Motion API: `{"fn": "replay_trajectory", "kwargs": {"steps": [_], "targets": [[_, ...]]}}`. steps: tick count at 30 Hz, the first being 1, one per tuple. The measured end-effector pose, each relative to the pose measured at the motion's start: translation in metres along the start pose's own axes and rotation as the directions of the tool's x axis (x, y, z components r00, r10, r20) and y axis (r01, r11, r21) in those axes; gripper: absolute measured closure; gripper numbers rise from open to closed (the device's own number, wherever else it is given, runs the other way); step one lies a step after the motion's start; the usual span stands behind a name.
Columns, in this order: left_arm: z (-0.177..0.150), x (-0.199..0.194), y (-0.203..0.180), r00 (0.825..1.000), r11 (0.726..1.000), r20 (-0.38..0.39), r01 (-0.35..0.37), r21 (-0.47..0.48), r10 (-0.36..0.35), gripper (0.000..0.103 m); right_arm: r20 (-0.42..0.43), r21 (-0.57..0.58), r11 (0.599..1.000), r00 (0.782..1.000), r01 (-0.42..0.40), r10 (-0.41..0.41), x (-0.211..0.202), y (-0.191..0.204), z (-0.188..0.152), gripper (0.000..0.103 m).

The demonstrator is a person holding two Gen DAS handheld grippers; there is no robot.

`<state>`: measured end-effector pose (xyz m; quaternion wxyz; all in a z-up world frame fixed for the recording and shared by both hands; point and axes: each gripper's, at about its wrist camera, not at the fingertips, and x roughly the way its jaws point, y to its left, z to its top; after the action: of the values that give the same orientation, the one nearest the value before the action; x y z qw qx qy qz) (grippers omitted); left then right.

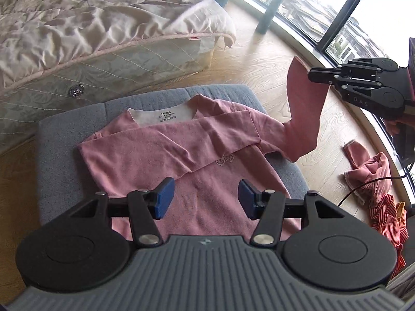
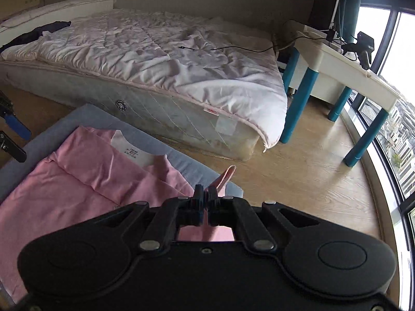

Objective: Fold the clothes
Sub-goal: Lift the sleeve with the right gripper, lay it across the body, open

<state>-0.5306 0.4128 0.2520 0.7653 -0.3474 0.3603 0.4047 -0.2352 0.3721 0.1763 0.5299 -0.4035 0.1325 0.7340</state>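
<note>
While the pink top (image 1: pixel 197 160) lies flat on the grey cushion (image 1: pixel 64 129), our right hand-held gripper (image 1: pixel 315 75) pinches its limp sleeve (image 1: pixel 306 108) near the cuff; the left hand-held gripper (image 1: pixel 206 198) hovers spread and empty; soft, light knit, best taken by edges

My left gripper (image 1: pixel 206 198) hangs above the pink knit long-sleeved shirt (image 1: pixel 181 155), blue pads (image 1: pixel 164 198) spread wide, gripping nothing. My right gripper (image 2: pixel 206 194), raised off that shirt's right edge, is clamped tight on its sleeve cuff (image 1: pixel 302 77).
</note>
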Motion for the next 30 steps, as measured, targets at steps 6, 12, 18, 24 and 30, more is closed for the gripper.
{"fn": "replay_trajectory", "kwargs": {"steps": [6,12,18,24,30], "targets": [[-0.007,-0.017,0.011,0.999,0.999,0.012,-0.037,0.019,0.037,0.037,0.106,-0.064,0.992,0.987,-0.112,0.118,0.059,0.099,0.053,0.099],[-0.027,-0.012,0.024,0.993,0.994,-0.051,-0.101,0.05,0.103,0.037,0.135,0.076,0.949,0.946,-0.305,0.293,0.128,0.169,0.068,0.099],[-0.034,-0.003,0.047,0.989,0.993,-0.1,-0.112,-0.027,0.109,0.037,0.151,0.125,0.93,0.933,-0.346,0.327,0.143,0.195,0.064,0.097],[-0.016,0.01,0.048,0.99,0.989,-0.06,-0.133,-0.058,0.13,0.037,0.156,0.294,0.93,0.971,-0.221,0.181,0.142,0.145,0.005,0.075],[0.008,0.045,0.037,0.995,0.988,-0.063,-0.091,-0.128,0.083,0.034,0.143,0.48,0.864,0.985,-0.152,0.094,0.134,0.113,-0.085,0.065]]}}
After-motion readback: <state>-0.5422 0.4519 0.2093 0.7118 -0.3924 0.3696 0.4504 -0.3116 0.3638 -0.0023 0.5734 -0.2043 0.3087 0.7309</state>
